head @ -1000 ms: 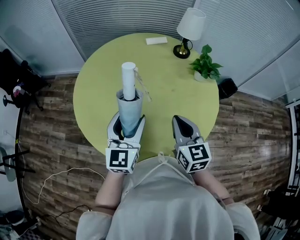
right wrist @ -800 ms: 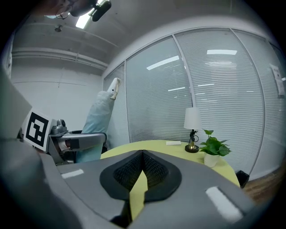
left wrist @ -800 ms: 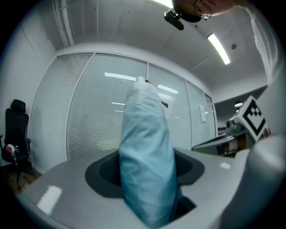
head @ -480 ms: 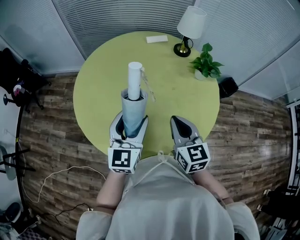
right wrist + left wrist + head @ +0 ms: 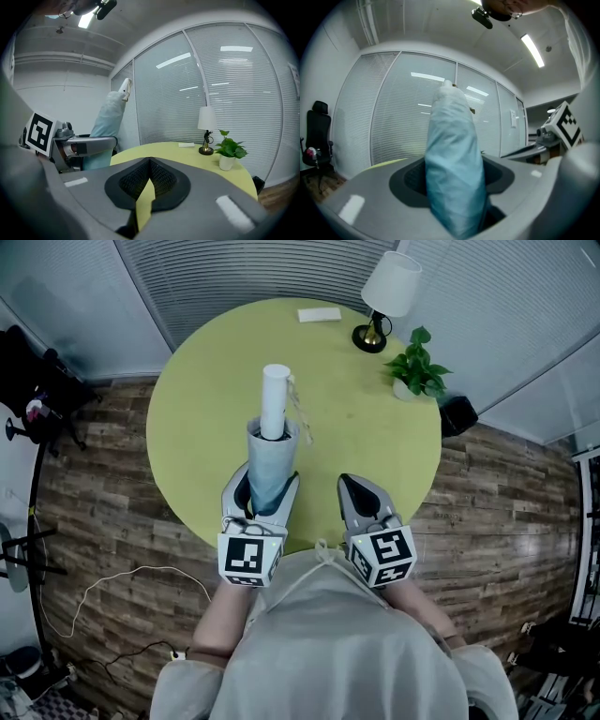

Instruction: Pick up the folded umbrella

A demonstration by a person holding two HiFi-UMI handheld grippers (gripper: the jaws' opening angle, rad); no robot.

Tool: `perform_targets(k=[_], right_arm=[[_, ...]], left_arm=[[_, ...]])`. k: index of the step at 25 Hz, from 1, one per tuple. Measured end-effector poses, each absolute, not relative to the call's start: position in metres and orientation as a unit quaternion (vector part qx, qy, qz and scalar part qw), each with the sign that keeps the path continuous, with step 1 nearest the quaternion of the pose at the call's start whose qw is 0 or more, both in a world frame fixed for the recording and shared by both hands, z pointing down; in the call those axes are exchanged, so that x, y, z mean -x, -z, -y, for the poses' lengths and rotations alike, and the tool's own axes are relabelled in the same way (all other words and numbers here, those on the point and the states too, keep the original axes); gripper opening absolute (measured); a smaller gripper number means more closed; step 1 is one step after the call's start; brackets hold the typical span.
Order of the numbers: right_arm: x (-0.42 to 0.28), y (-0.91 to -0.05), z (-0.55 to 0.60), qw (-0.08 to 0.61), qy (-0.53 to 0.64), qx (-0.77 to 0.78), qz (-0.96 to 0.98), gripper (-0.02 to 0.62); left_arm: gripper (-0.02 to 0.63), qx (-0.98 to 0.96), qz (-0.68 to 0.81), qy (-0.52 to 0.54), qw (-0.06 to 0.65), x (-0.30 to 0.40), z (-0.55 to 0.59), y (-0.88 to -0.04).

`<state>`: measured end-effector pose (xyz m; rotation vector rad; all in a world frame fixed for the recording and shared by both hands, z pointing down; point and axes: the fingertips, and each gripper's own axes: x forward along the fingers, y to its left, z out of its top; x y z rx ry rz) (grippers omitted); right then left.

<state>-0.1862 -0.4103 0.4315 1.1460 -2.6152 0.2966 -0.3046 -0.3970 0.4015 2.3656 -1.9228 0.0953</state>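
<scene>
Blinds (image 5: 281, 268) behind glass close off the far side of the room, and wood-plank flooring (image 5: 112, 484) runs all round the round yellow-green table (image 5: 366, 437) that I'm working over. Off to the left a black office chair (image 5: 318, 129) stands against the wall, well apart from the table, and a pale cable (image 5: 122, 587) loops across the planks near the person's side. On my feed the folded umbrella (image 5: 269, 470) is off the tabletop: it stands nearly upright over the near left part of the table, its light blue fabric bunched in the left gripper (image 5: 265, 486), whose jaws are clamped on it from both sides. Its white handle (image 5: 275, 399) sticks out of the top, with a thin strap (image 5: 298, 409) hanging beside it. The right gripper (image 5: 352, 486) hovers just beside it over the near edge, jaws together with only a sliver of table showing between them and nothing gripped. At the far right rim a table lamp (image 5: 384, 292) with a white shade and dark base stands near a small white pot (image 5: 405, 390) that holds a leafy green plant (image 5: 420, 367). A flat white box (image 5: 320, 314) lies at the far edge, left of the lamp. A dark object (image 5: 457, 413) sits on the floor just past the plant; I can't tell what it is.
</scene>
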Motion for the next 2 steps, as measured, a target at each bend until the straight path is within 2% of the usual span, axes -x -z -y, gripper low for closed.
perform_targets(k=[2], right_arm=[[0.1874,-0.4345,0.4108,0.140,-0.103,-0.394,0.903,-0.002]], left_arm=[[0.290,-0.774,0.631,-0.036,0.048,0.3058,0.3982,-0.4049]])
